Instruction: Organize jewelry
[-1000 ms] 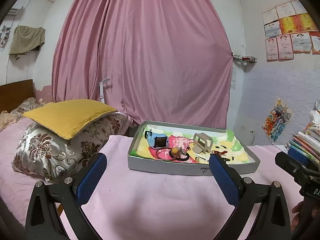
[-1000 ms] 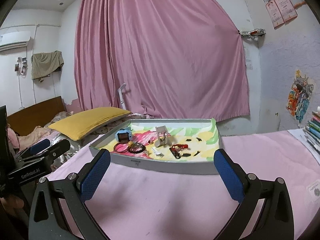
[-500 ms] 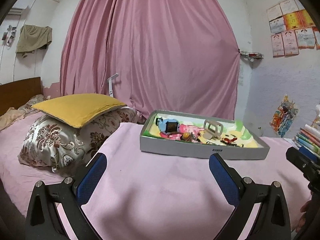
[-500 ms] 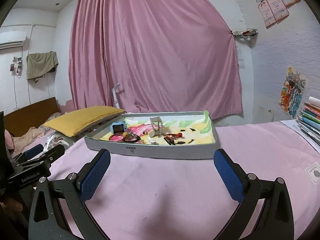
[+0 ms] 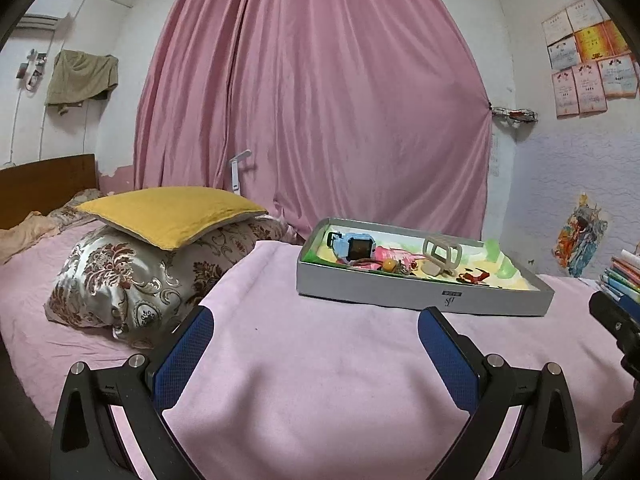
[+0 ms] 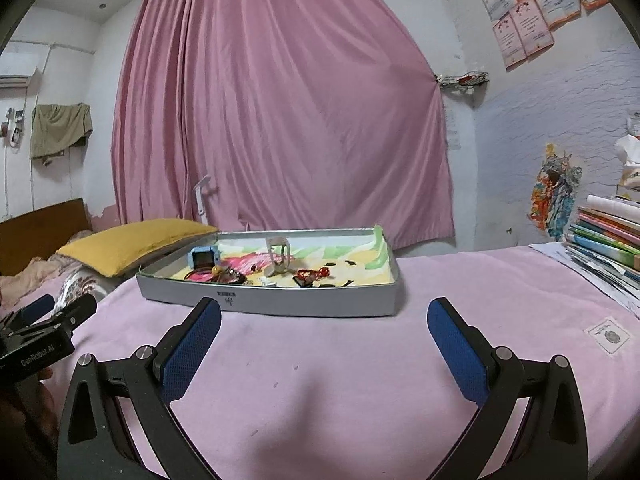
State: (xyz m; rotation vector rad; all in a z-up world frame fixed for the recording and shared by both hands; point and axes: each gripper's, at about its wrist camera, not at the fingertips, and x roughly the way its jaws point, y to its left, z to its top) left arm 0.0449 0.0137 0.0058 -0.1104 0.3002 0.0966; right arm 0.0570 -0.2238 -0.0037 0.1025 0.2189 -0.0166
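Grey shallow tray (image 5: 420, 292) (image 6: 280, 300) sits on the pink-covered desk (image 5: 320, 360) (image 6: 340, 360), ahead of both hand-held grippers. Bare pink cloth runs between the tray's near wall and the fingertips in both views. Desk's left edge drops to the bed, where a floral pillow (image 5: 132, 276) with a yellow pillow (image 5: 168, 212) (image 6: 132, 240) on top lies just beside it. Book stack (image 6: 608, 236) off to the right of the right hand-held gripper, well apart from the tray. Pink curtain (image 5: 320, 100) behind the tray's far wall.

Jewelry is all inside the tray: blue watch (image 5: 354, 246) (image 6: 204, 258) at far left, beige clip-like piece (image 5: 440, 256) (image 6: 278, 256) upright mid-tray, red piece (image 5: 474, 276) (image 6: 310, 274) to its right, dark cord with an amber bead (image 5: 388, 266) near the front wall.

Left hand-held gripper (image 5: 316, 356) low over the cloth, level, jaws spread wide, holding nothing, tray ahead and slightly right. Right hand-held gripper (image 6: 324, 344) same pose, jaws wide apart, holding nothing, left fingertip (image 6: 200, 328) close to the tray's near wall, not touching.
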